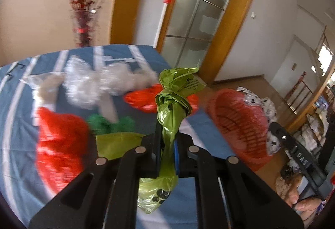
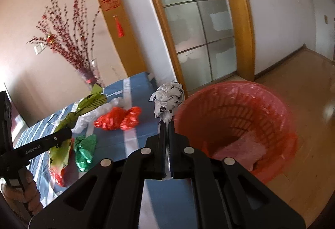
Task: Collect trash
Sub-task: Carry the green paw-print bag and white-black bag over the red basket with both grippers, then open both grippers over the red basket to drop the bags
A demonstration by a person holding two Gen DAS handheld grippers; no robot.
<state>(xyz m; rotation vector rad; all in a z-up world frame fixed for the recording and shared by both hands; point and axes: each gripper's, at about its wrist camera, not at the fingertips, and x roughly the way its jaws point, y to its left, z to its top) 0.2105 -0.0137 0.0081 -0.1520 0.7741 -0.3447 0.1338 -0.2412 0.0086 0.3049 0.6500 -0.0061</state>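
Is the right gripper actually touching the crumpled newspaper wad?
Touching. Right wrist view: the right gripper has its jaws shut on the tail of the crumpled newspaper wad.

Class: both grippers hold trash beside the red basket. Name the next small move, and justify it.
Probably carry the right gripper over the red basket and open it: it is shut on crumpled paper just short of the rim, nearer than the left gripper's green bag.

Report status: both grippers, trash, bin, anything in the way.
Left gripper shut on green bag. Right gripper shut on paper wad. Red bin beside the table, open, path clear. More trash on the table.
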